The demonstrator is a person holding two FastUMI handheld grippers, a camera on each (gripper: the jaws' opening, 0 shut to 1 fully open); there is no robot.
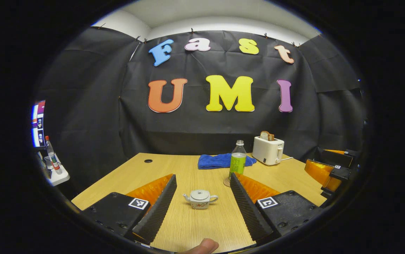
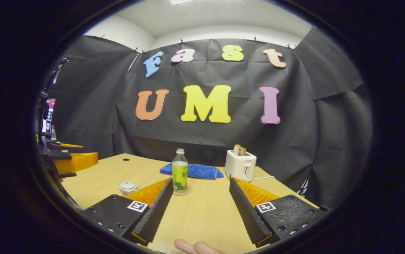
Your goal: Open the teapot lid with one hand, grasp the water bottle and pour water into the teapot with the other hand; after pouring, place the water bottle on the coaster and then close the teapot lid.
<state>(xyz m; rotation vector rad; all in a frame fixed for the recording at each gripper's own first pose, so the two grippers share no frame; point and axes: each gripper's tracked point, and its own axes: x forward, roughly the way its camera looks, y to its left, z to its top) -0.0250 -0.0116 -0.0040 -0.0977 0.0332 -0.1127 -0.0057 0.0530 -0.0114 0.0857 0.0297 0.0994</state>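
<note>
Left gripper view showed the small white ceramic teapot [image 1: 200, 199] standing upright on the light wooden table [image 1: 188, 225], lid [image 1: 199, 193] seated, framed between the wide-open fingers of the left gripper [image 1: 202, 203], which held nothing. Behind it and to the right, the clear plastic water bottle with a green label [image 1: 238, 160] stood upright on the round brown coaster [image 1: 227, 182], cap off as far as could be judged. In the right gripper view the right gripper [image 2: 200, 204] was likewise spread wide and empty, with the bottle [image 2: 180, 173] just ahead of its left finger.

Lid on and bottle on coaster fitted either the state before pouring or the finished state; the pictures did not settle which. Should the lid need handling, a centred pinch on its small knob would be advisable, lifted straight up so that the light pot did not slide.

Contents: the bottle appeared mostly full behind the label; the teapot's interior was hidden. A white toaster [image 1: 267, 150] held a slice of bread [image 1: 266, 135]; a folded blue cloth [image 1: 220, 161] lay beside it
</note>
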